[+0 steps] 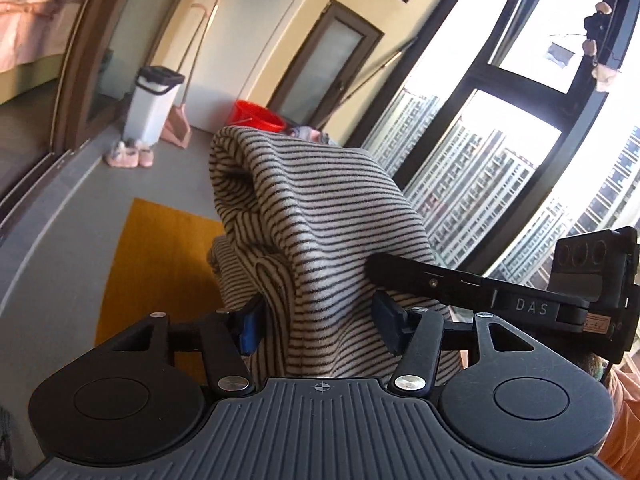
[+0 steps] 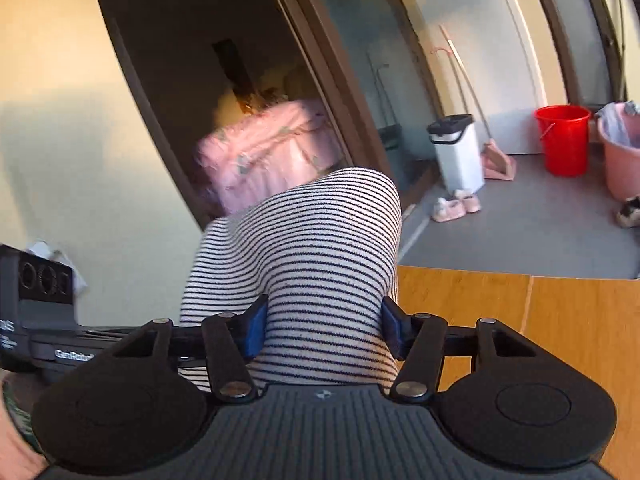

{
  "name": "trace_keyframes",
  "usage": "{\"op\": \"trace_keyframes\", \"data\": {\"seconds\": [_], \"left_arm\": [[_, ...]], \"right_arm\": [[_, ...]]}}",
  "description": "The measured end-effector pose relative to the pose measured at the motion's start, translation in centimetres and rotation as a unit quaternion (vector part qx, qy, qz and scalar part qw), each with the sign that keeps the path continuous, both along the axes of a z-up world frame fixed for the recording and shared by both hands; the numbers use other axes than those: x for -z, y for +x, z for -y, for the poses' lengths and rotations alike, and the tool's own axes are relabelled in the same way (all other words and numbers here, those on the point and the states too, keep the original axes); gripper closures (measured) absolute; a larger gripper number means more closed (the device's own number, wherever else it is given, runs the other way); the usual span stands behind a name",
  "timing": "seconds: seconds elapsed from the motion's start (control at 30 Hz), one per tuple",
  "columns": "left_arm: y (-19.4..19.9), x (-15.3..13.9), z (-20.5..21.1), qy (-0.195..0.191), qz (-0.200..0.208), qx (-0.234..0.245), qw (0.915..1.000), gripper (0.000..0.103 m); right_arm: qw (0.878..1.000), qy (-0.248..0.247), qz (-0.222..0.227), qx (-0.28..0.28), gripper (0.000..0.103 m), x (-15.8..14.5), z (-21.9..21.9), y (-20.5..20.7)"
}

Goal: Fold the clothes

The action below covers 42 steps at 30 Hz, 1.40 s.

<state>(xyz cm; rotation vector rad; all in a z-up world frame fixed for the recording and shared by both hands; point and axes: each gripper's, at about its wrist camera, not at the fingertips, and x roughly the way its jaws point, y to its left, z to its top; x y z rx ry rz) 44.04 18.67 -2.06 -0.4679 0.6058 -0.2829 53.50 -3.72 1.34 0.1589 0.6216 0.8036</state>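
We see a striped cloth (image 1: pixel 316 232), pale with thin dark lines, bunched and lifted off the surface, held up between our two grippers. In the left wrist view it rises in a thick fold in front of the camera; the left gripper (image 1: pixel 318 326) has its blue pads pinching a gathered wad of it, the cloth bulging above and hanging below the fingers. In the right wrist view the same cloth (image 2: pixel 304 248) domes up between the fingers of the right gripper (image 2: pixel 324 330), whose pads press into it on both sides. The right gripper also shows at the right edge of the left view, touching the cloth.

Below lies a yellow-orange table (image 2: pixel 520 320), bare where we can see it. Beyond, on the grey floor (image 2: pixel 532 236), stand a white bin (image 2: pixel 458 152), a red bucket (image 2: pixel 564 140), a pink tub (image 2: pixel 622 152) and small pink shoes (image 2: pixel 456 204). Tall windows (image 1: pixel 500 128) fill the left view's right side.
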Motion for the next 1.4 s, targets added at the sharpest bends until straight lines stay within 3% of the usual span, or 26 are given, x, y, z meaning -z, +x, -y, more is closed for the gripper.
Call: {"op": "trace_keyframes", "data": {"seconds": [0.1,0.27,0.37,0.47,0.6,0.67,0.83,0.9,0.97,1.13,1.23,1.4], "left_arm": [[0.6,1.9,-0.1,-0.001,-0.031,-0.004,0.9995,0.043],[0.4,3.5,-0.9,-0.036,-0.041,0.000,0.9985,0.027],[1.7,3.9,-1.4,-0.091,-0.046,0.000,0.9948,0.015],[4.3,5.0,-1.4,-0.147,-0.075,0.014,0.9862,0.008],[7.0,6.7,-0.4,-0.129,-0.133,0.008,0.9826,0.007],[7.6,7.1,0.0,-0.125,-0.136,0.016,0.9826,0.005],[7.3,7.5,1.3,-0.118,-0.120,0.027,0.9853,0.005],[6.6,7.5,1.7,-0.105,-0.114,0.025,0.9876,0.010],[5.9,7.7,1.4,-0.104,-0.115,0.018,0.9878,0.031],[3.6,8.5,0.6,-0.131,-0.104,0.007,0.9859,0.035],[2.4,7.8,-0.2,-0.142,-0.094,0.001,0.9854,0.037],[1.5,5.6,-1.9,-0.117,-0.068,-0.020,0.9905,0.037]], "right_arm": [[0.998,-0.059,-0.002,0.037,0.046,2.3,0.5,0.8],[0.994,-0.041,-0.050,0.090,0.039,3.9,4.8,2.1],[0.995,-0.029,-0.058,0.082,0.033,4.1,5.6,1.8],[0.995,-0.026,-0.065,0.076,0.028,4.9,5.6,1.3],[0.994,-0.009,-0.077,0.077,0.027,5.8,6.0,1.1],[0.994,-0.005,-0.080,0.075,0.025,6.1,6.3,0.9],[0.991,0.028,-0.107,0.070,0.024,7.5,6.6,1.2],[0.989,0.039,-0.121,0.072,0.024,8.2,6.7,1.2],[0.989,0.046,-0.126,0.069,0.024,8.3,6.7,1.1],[0.994,0.017,-0.100,0.051,0.036,6.9,5.1,-0.5],[0.994,0.036,-0.100,0.037,0.042,5.8,4.5,-1.1],[0.994,0.059,-0.087,0.010,0.045,4.5,2.1,-0.6]]}}
